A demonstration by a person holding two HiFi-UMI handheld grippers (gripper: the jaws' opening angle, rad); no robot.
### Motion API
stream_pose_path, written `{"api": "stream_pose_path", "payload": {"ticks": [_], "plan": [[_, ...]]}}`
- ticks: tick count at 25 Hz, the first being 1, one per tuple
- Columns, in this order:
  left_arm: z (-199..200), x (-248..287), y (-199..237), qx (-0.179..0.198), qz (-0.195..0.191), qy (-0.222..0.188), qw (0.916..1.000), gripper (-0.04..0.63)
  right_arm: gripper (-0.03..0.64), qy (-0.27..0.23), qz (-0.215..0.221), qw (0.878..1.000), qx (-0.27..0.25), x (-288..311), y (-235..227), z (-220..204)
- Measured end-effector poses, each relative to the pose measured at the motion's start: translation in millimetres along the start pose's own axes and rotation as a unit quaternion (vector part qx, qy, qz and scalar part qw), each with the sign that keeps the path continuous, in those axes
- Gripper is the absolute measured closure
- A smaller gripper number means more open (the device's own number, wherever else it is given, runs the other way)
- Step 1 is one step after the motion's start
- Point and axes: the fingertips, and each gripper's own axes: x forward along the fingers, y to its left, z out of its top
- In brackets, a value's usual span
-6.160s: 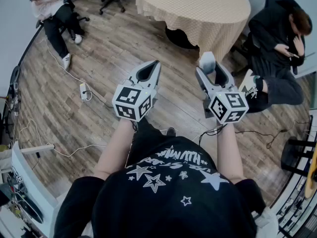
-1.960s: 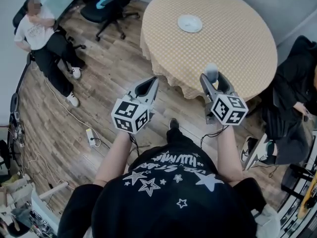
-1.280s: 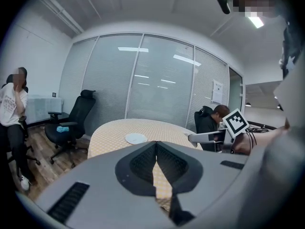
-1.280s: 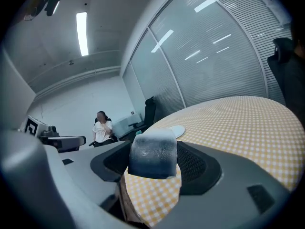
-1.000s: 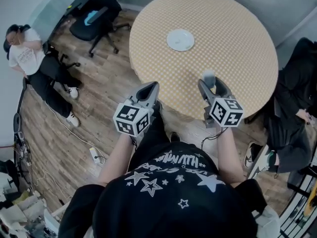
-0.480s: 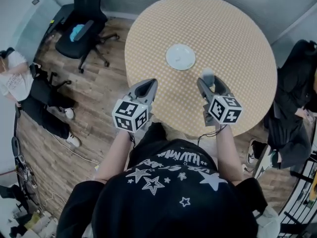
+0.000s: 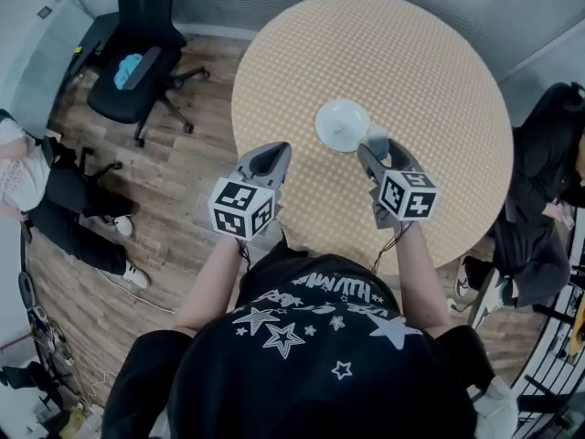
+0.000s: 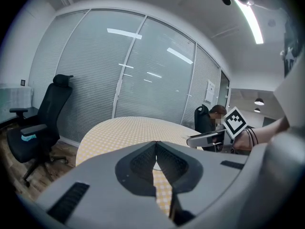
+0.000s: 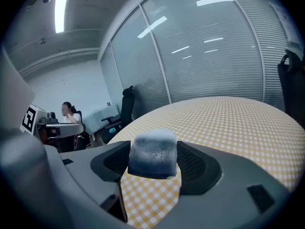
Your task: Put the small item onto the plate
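A white plate (image 7: 340, 122) lies on the round table (image 7: 439, 80) with its yellow checked cloth. My right gripper (image 7: 374, 144) is shut on the small item (image 7: 375, 136), a grey-blue block (image 9: 153, 154) clamped between both jaws, held just above the plate's near right rim. My left gripper (image 7: 277, 147) hovers over the table's near left part, left of the plate, its jaws shut with nothing between them (image 8: 156, 147). In the left gripper view a sliver of the plate (image 8: 156, 166) shows behind the jaws, and the right gripper (image 8: 209, 138) is off to the right.
A black office chair (image 7: 137, 58) stands left of the table. One person sits at the far left (image 7: 32, 186), another in dark clothes at the right (image 7: 544, 167). Window blinds run behind the table. The table's near edge (image 7: 274, 236) is below my grippers.
The table and plate have drawn much nearer as the person walked up. Both grippers now hang over the tabletop, and the right one with the item has reached the plate's rim.
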Motion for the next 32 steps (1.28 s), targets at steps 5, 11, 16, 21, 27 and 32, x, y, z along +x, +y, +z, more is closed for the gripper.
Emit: {"api": "stream_pose_path", "payload": {"ticks": [5,11,16,21,27,32], "plan": [[-14.9,23.2,26.0,0.000,-0.016,0.027,0.9995,0.588,0.316,0.021,-0.013,1.000,-0.008,38.2,-4.0,-7.0],[-33.3,41.6,40.1,-0.002,-0.030,0.062,0.9976,0.588,0.316,0.050,-0.022,0.998,-0.019,69.7,-6.5,-18.7],[-43.8,50.7,52.7,-0.007,-0.039,0.075,0.9964,0.588,0.316,0.069,-0.026,0.997,-0.025,96.4,-6.3,-27.5],[-49.4,60.3,59.9,-0.005,-0.048,0.085,0.9952,0.588,0.316,0.093,-0.026,0.995,-0.041,117.6,-8.5,-34.8],[-55.4,71.2,62.5,-0.018,-0.048,0.091,0.9945,0.588,0.316,0.122,-0.020,0.990,-0.065,133.1,-12.3,-43.8],[-63.2,73.1,60.0,-0.019,-0.052,0.099,0.9935,0.588,0.316,0.139,-0.018,0.987,-0.083,139.6,-15.4,-51.5]]}}
